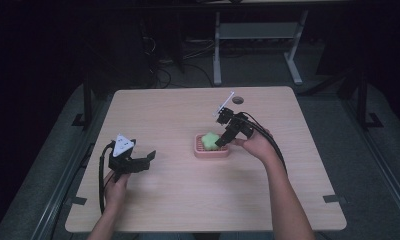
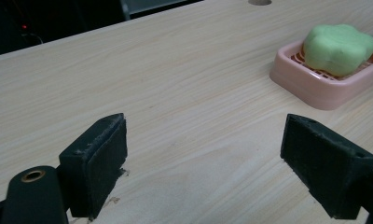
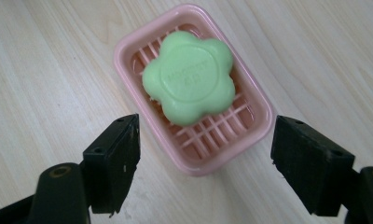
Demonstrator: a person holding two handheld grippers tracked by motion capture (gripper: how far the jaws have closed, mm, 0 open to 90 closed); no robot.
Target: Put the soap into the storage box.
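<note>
Item one: green soap (image 3: 189, 77), flower-shaped, with a round stamped mark on its top face that I cannot read. It lies in a pink soap dish (image 3: 258, 100) near the middle of the tabletop (image 1: 178, 195), resting on the dish's slatted floor and reaching above the rim.

Handling, as I judge it: light, firm but easily dented, and likely slick on its smooth rounded lobes. A squeeze across two lobes could slide off; I would set the pads into two opposite notches between lobes, low on the sides yet clear of the rim. The dish looks like thin, stiff, light plastic, so it may shift or lift along with the soap if that sticks to the slats.

Item two: right claw (image 3: 205, 158). It hangs just above the near end of the dish, jaws wide apart, holding nothing. The gap spans more than the dish's width.

Item three: left claw (image 2: 205, 158). It sits low over bare wood, well apart from the dish, jaws spread, empty. I could use it to steady the dish.
</note>
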